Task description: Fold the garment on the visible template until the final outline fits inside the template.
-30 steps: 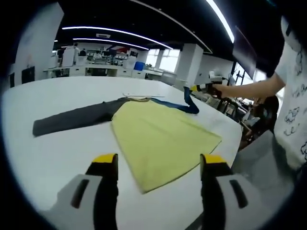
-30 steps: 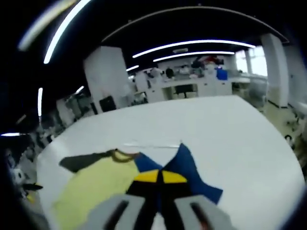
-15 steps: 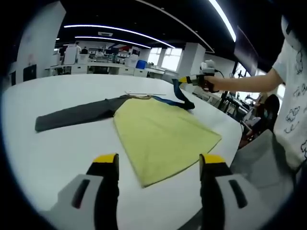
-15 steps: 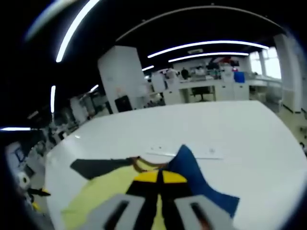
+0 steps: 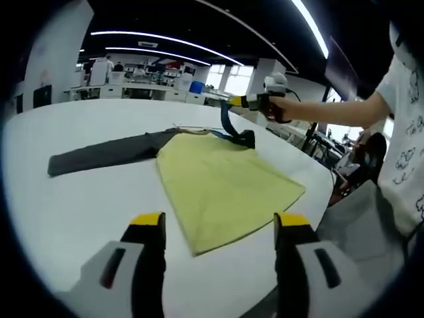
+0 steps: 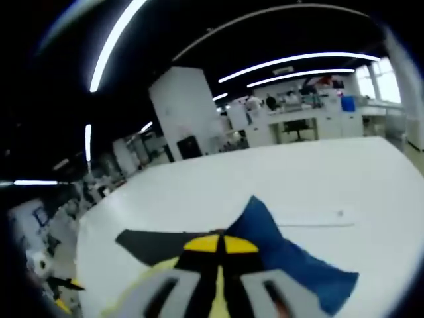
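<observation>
One blue sleeve (image 5: 228, 126), pinched in the right tool (image 6: 218, 244), has risen higher and swung inward over the flat yellow garment (image 5: 222, 189) since a second ago. Soft cloth lies on the smooth white table (image 5: 66, 205); the grey sleeve (image 5: 103, 154) stays outstretched. Left tool (image 5: 218, 222) hovers wide apart.

Left gripper (image 5: 220, 225) hovers with jaws spread wide, nothing between them. Right gripper (image 6: 220, 244), its yellow-tipped jaws pressed together on the blue sleeve (image 6: 285, 255), is held raised at the end of the person's outstretched arm (image 5: 338, 118).
</observation>
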{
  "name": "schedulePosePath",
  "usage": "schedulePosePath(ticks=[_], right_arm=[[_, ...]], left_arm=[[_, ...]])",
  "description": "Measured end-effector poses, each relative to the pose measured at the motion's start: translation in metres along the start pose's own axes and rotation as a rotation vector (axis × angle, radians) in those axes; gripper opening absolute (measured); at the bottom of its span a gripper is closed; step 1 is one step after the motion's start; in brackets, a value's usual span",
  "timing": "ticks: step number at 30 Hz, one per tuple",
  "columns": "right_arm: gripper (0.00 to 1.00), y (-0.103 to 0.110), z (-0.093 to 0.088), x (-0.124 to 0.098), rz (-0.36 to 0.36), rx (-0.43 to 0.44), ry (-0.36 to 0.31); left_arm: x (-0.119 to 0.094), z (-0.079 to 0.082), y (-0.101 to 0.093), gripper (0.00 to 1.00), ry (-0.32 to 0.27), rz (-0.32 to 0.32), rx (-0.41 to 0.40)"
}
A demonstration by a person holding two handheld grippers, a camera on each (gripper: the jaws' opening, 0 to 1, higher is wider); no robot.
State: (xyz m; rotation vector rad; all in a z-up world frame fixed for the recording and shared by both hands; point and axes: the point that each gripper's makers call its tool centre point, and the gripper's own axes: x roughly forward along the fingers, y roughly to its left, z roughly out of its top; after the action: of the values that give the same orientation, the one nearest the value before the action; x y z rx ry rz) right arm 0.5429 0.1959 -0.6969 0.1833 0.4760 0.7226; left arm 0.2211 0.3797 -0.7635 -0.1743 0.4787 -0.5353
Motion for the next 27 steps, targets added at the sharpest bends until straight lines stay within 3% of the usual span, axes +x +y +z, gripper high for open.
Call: schedulePosePath(ticks=[8,17,27], right_arm=[[0.00,0.037,-0.021,0.026,0.034,-0.003,0.039],[0.00,0.054,-0.056,0.054,0.042,-0.050,0.123],[0.00,0.063,-0.070,0.071,0.054,-0.062,0.161]], left_arm=[[0.001,-0.003,-0.001,0.62,0.008,0.000,-0.010],[0.002,-0.006,0.000,0.61,0.015,0.003,-0.025],[0.003,-0.011,0.001,0.60,0.023,0.010,-0.048]])
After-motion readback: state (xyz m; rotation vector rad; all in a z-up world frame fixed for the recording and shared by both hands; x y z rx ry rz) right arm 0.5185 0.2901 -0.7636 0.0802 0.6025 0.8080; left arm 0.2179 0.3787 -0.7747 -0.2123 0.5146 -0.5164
